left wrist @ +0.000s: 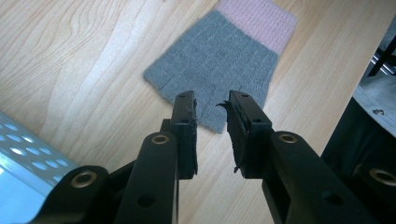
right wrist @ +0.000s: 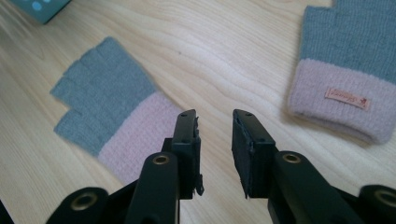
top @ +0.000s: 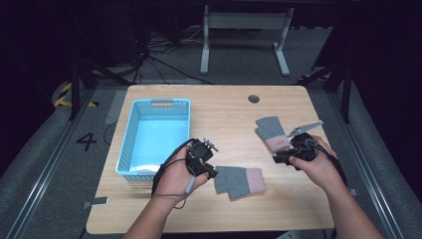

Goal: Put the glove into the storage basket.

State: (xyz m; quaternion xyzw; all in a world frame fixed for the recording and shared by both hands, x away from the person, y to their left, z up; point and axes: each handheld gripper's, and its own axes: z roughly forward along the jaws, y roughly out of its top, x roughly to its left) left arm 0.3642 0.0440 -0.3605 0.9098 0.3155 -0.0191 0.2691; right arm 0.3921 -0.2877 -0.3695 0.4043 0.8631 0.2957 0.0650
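Two grey fingerless gloves with pink cuffs lie flat on the wooden table [top: 224, 112]. The near glove [top: 240, 180] [left wrist: 219, 56] [right wrist: 107, 109] rests by the front edge, cuff to the right. My left gripper [top: 212, 173] [left wrist: 212, 109] hovers at its finger end, open, nothing between its jaws. The far glove [top: 272, 132] [right wrist: 348, 70] lies at the right and carries a small label on its cuff. Just in front of that cuff my right gripper [top: 277, 159] [right wrist: 215, 122] stands open and holds nothing, over bare wood between the two gloves.
An empty blue plastic basket [top: 130, 135] [left wrist: 18, 158] [right wrist: 39, 8] stands on the left half of the table, close to my left hand. A round cable hole [top: 254, 98] sits near the back edge. Beyond the table are a desk frame and cables on the floor.
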